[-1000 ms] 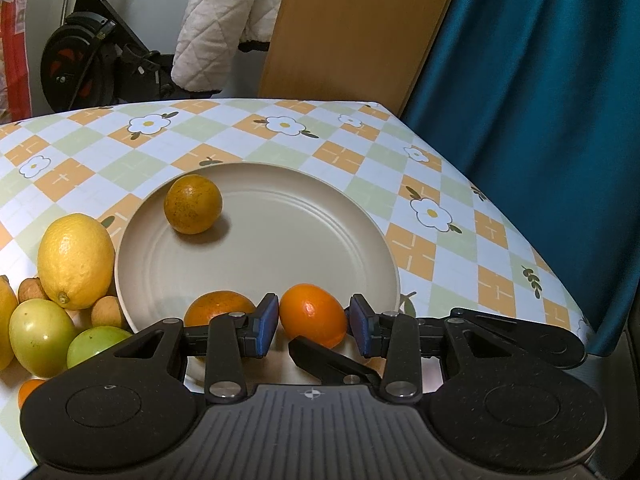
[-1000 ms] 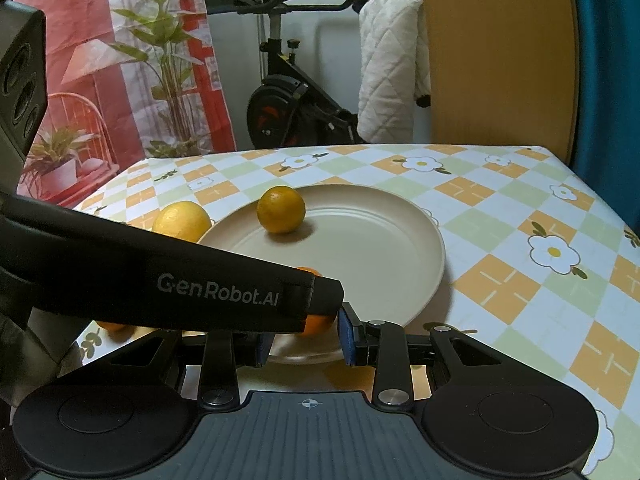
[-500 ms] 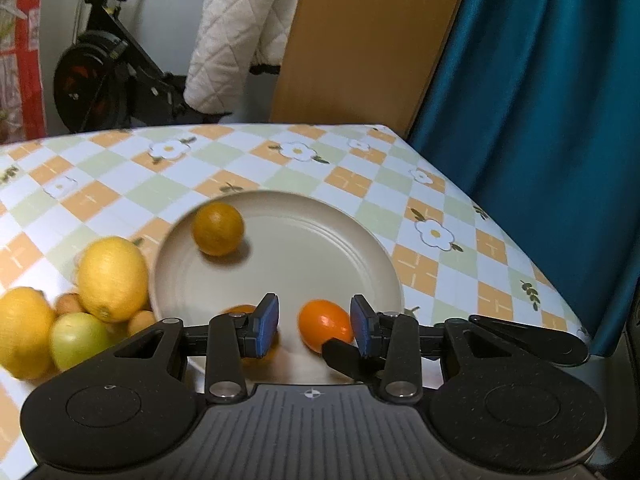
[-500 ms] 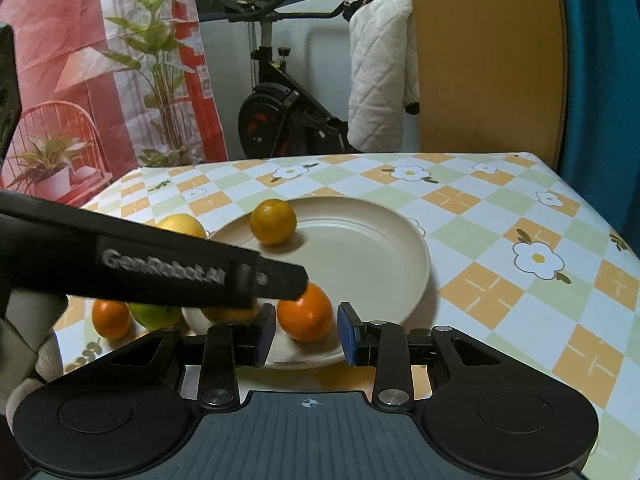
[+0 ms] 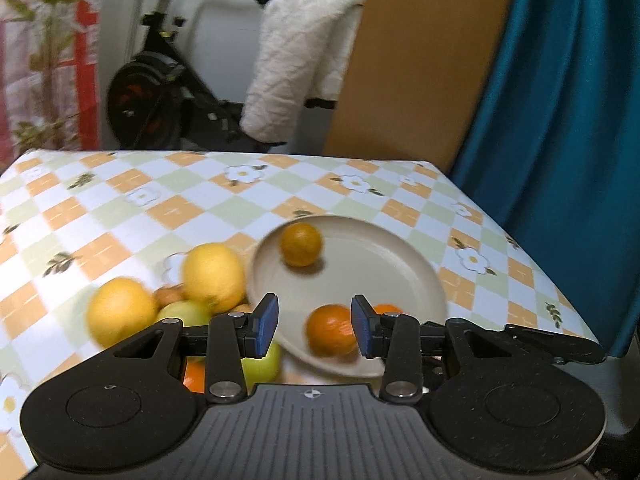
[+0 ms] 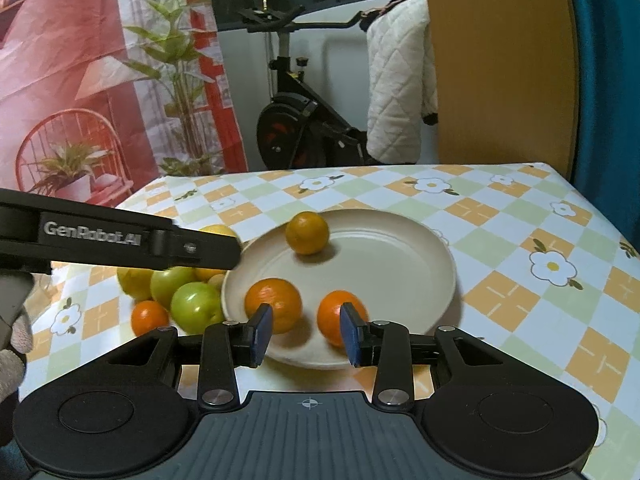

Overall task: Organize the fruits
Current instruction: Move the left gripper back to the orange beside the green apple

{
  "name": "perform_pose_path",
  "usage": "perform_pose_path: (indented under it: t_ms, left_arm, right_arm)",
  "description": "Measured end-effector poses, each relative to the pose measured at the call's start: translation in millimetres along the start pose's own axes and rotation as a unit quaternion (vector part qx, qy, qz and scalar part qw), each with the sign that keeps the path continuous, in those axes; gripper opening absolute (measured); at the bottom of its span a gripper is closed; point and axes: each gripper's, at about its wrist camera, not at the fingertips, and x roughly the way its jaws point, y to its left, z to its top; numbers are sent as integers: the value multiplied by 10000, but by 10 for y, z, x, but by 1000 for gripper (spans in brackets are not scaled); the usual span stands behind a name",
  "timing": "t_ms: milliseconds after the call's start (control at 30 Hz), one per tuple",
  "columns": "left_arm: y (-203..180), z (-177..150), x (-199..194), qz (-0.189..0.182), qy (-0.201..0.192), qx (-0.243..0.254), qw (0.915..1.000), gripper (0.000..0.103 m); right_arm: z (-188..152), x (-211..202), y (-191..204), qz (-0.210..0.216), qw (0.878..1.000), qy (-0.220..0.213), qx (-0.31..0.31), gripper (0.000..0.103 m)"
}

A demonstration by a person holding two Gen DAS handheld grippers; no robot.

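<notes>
A beige plate [image 5: 400, 252] [image 6: 400, 264] holds three oranges: a darker one [image 5: 301, 246] [image 6: 307, 233] at its far side and two bright ones [image 6: 273, 304] [image 6: 338, 314] at its near rim. My right gripper [image 6: 306, 334] hovers just in front of the two bright ones. Its jaws are opening and nothing lies between them. My left gripper [image 5: 315, 328] is open and empty, raised above the plate's near left rim, with an orange [image 5: 332, 330] showing beyond the gap. Its black side bar [image 6: 120, 236] crosses the right wrist view at the left.
Left of the plate lie loose fruits: two lemons [image 5: 214, 276] [image 5: 120, 316], green fruits [image 6: 196, 306] [image 6: 172, 280] and a small orange [image 6: 149, 318]. The flowered chequered tablecloth [image 6: 520, 240] ends at the right by a teal curtain [image 5: 560, 120]. An exercise bike [image 6: 296, 128] stands behind.
My left gripper pulled back, up and to the left, away from the plate. My right gripper rose slightly and its jaws widened, leaving the bright orange on the plate.
</notes>
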Motion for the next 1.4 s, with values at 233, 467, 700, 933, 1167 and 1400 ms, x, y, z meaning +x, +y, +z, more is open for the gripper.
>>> perform_pose_path:
  t_ms: [233, 467, 700, 933, 1167, 1400]
  left_arm:
    - [358, -101, -200, 461, -181, -444, 9978, 42]
    - [613, -190, -342, 769, -392, -767, 9933, 42]
    - [716, -254, -361, 798, -400, -775, 9930, 42]
    - [735, -311, -357, 599, -301, -728, 9951, 42]
    - [840, -319, -364, 319, -155, -734, 9967, 42]
    - [966, -343, -356, 184, -112, -874, 9959, 42]
  right_arm:
    - [-45, 4, 149, 32, 9998, 63, -196, 34]
    - [-29, 33, 213, -8, 9995, 159, -275, 29]
    - [-29, 76, 403, 116, 9984, 219, -518, 29]
    - [-11, 169, 680, 323, 9945, 309, -944, 29]
    - [-33, 247, 924, 648, 9885, 411, -1301, 29]
    - [-29, 385, 1136, 834, 9822, 501, -1607, 29]
